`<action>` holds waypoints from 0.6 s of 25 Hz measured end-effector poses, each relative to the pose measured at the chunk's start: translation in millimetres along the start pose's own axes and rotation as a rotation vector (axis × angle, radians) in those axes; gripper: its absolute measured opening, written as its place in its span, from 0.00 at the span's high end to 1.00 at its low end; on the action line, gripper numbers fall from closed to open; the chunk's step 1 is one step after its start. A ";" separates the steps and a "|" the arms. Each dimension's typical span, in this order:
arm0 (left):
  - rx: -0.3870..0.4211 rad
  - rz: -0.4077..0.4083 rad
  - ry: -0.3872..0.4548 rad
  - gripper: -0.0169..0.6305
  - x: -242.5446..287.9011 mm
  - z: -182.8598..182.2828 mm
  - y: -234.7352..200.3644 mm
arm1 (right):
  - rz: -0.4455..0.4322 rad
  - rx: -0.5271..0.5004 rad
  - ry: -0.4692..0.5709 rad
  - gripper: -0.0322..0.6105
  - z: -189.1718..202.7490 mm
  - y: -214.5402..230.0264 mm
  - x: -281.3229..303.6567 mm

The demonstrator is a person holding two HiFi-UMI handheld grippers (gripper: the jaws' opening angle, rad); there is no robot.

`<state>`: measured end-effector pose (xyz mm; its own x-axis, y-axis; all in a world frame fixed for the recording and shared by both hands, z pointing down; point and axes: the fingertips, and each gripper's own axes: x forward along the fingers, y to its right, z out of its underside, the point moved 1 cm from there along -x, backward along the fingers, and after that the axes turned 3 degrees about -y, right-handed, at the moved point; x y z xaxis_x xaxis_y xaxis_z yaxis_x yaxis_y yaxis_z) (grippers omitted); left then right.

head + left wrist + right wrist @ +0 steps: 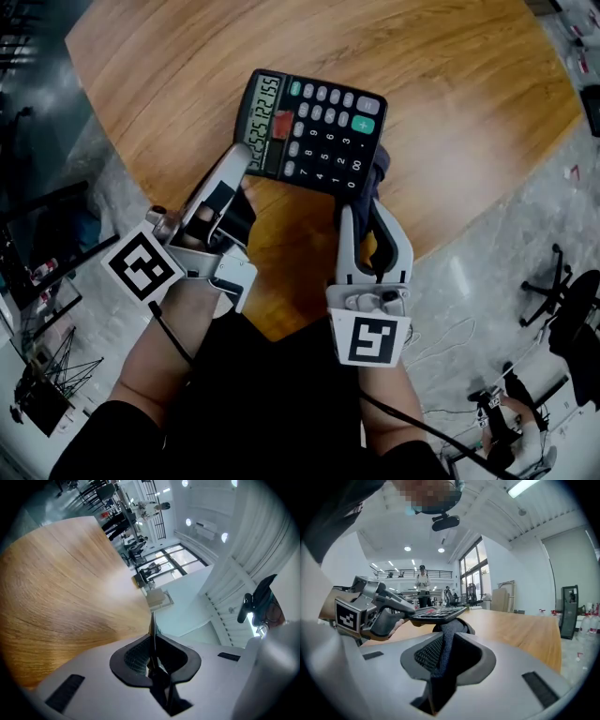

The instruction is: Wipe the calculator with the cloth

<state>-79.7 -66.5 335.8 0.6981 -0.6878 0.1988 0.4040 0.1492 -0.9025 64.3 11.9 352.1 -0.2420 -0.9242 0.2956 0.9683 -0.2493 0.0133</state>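
Over the table edge: the calculator point(314, 131) is up in the air, tilted, keys facing up, with the wooden table point(450, 103) under it.
Calculator details: black, with grey keys and one green plus key. The display end has digits showing.
Left gripper: the left gripper point(239, 164) comes in at the calculator's display end. Its own view shows the fingers pressed onto the thin edge of the calculator point(153, 630), which stands between them like a blade, so that's a pinch.
Cloth: the dark cloth point(377, 173) pokes out from behind the calculator's lower right corner. In the right gripper view the cloth point(449, 634) bunches up right under the calculator point(436, 614) and looks to be touching its underside.
Right gripper: the right gripper point(364, 214) sits just below the calculator's near edge, with its fingers clamped on the cloth, which fills the gap between them.
Marker cubes: one marker cube point(142, 265) is on the left gripper and another marker cube point(367, 339) on the right, both nearer the person than the calculator.
Further out: a grey floor point(487, 272) shows past the table, well off to the calculator's right, with a chair base point(553, 286) on it.
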 end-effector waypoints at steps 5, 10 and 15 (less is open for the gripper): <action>0.017 -0.016 0.010 0.91 -0.1 -1.1 1.3 | 0.124 0.019 0.034 0.84 -15.2 49.3 -10.2; 0.045 -0.051 0.006 0.91 -0.9 0.1 -2.8 | 0.182 0.038 0.015 0.84 -26.0 73.7 -4.3; 0.112 -0.114 -0.015 0.90 -6.1 1.6 -7.8 | 0.172 0.076 -0.079 0.84 -26.5 70.1 14.5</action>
<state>-86.2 -62.3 342.2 0.6524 -0.6943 0.3039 0.5438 0.1494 -0.8258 127.1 -26.6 332.0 -0.0695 -0.9248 0.3741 0.9976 -0.0639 0.0271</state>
